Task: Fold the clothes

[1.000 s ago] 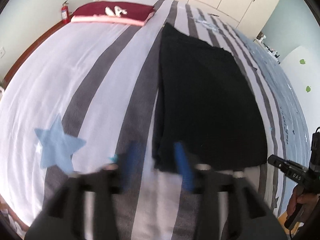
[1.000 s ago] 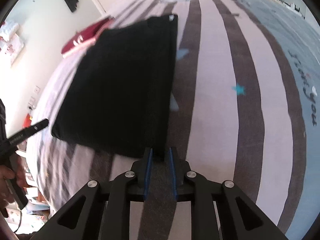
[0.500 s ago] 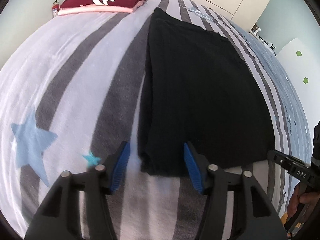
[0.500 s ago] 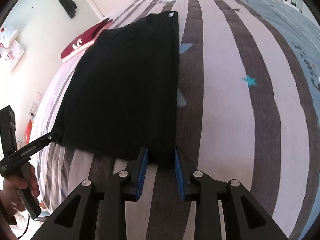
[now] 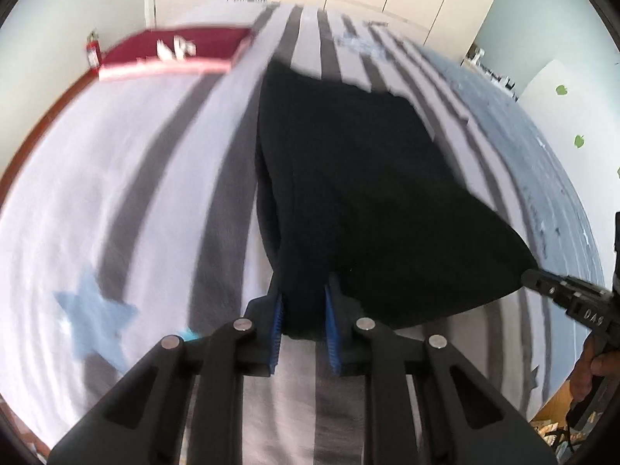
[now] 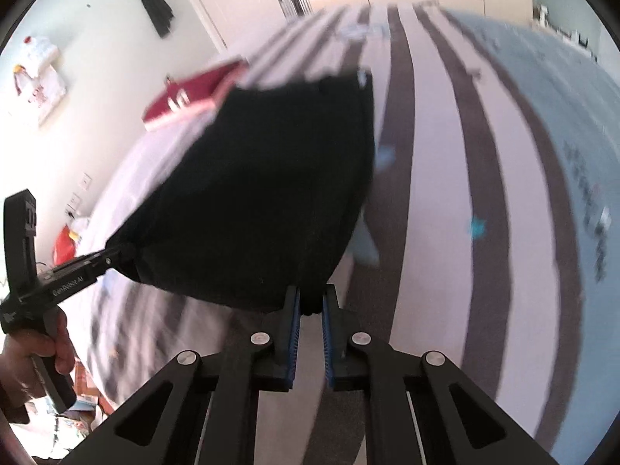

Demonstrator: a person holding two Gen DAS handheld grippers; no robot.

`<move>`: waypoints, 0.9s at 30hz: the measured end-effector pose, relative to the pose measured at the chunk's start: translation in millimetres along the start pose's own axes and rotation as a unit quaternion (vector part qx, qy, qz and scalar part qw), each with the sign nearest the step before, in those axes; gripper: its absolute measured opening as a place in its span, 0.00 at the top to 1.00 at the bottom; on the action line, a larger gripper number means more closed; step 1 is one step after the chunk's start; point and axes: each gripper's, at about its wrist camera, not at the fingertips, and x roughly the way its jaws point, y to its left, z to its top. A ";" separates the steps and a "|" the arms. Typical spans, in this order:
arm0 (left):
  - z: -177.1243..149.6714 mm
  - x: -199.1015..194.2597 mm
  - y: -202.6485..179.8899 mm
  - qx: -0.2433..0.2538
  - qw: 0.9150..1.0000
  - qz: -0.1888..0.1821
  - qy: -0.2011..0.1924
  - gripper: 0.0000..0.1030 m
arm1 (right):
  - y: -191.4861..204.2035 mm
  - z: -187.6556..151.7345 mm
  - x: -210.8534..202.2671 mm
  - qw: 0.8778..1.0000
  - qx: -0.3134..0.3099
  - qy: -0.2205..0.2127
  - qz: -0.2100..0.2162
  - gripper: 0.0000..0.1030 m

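L gripper (image 5: 303,312) & R gripper (image 6: 310,312) closing, each pinching a corner of black garment (image 5: 360,193) | risk: thin bite, hem slips out mid-lift, fold goes crooked

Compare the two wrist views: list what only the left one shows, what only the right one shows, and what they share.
Left only: a red fire extinguisher by the wall, green leaf stickers.
Right only: a dark garment hanging on the wall, wall sockets.
Both: the black garment pinched at its near corners as the left gripper and right gripper jaws close, the maroon folded stack, striped bedspread.
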 end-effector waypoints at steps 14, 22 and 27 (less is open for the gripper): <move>187.9 105.8 50.4 0.016 0.999 0.004 -0.029 0.85 | -37.0 223.1 91.6 0.998 -0.001 -0.068 -0.009 0.92; 188.2 103.4 92.0 -0.058 0.995 -0.027 -0.075 0.39 | -80.5 247.6 133.8 0.997 0.048 -0.055 0.001 0.80; 173.5 108.8 92.7 -0.003 0.998 -0.038 -0.052 0.37 | -82.9 218.0 125.8 0.998 0.024 -0.053 0.025 0.69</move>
